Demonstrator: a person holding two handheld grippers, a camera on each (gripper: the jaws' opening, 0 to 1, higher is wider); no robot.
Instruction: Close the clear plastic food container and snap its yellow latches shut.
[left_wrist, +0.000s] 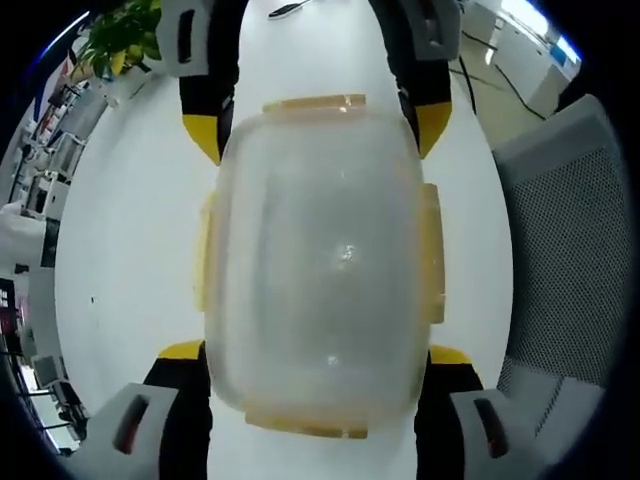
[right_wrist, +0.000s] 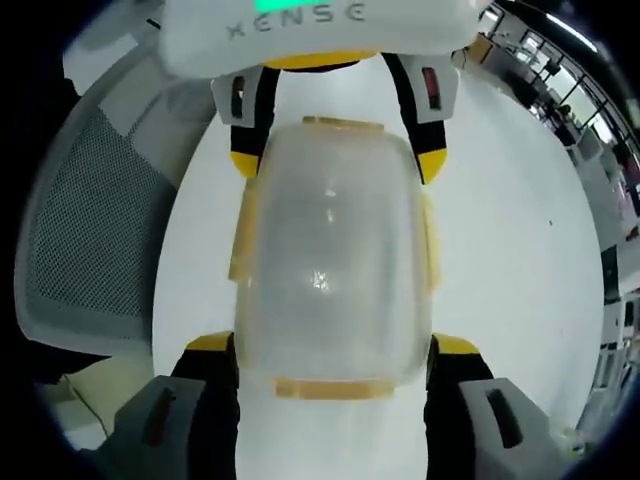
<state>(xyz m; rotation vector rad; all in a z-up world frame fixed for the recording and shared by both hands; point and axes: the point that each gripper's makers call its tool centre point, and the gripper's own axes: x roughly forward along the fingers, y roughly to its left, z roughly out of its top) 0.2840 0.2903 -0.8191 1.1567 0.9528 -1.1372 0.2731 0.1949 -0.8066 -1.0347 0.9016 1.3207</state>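
In the left gripper view, my left gripper straddles the near end of the clear container on the white table, jaws spread at its corners; whether they press it I cannot tell. The right gripper does the same from the opposite end. I judge it light, slick and flexible, best pushed at the yellow latches. The opposite gripper's housing reads "XENSE".

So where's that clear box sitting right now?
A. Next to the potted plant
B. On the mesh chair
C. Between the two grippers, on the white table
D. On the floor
C: the box lies on the white table, with the left gripper at one end and the right gripper at the other.
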